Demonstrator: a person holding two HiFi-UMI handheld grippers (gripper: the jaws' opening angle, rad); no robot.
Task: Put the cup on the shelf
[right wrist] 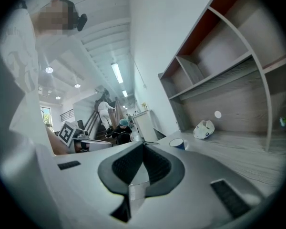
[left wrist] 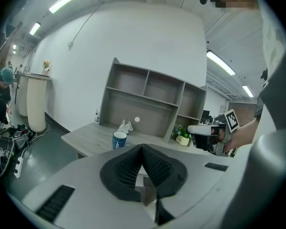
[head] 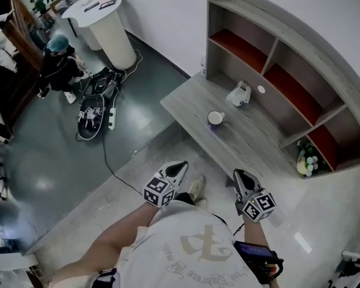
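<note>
A blue cup (head: 215, 119) with a white inside stands upright on the grey wooden counter (head: 252, 143); it also shows as the cup (left wrist: 119, 140) and the cup (right wrist: 177, 143). Behind it rises the shelf (head: 288, 65) with red-backed compartments. My left gripper (head: 179, 169) and right gripper (head: 240, 177) hover short of the counter's near edge, well apart from the cup. Both are shut with nothing between their jaws; the left gripper (left wrist: 143, 149) and right gripper (right wrist: 143, 145) show their tips meeting.
A crumpled white object (head: 239, 93) lies on the counter behind the cup. A small potted plant (head: 306, 159) stands at the counter's right end. On the floor to the left are cables and equipment (head: 96, 110), a crouching person (head: 59, 65) and a white round table (head: 102, 23).
</note>
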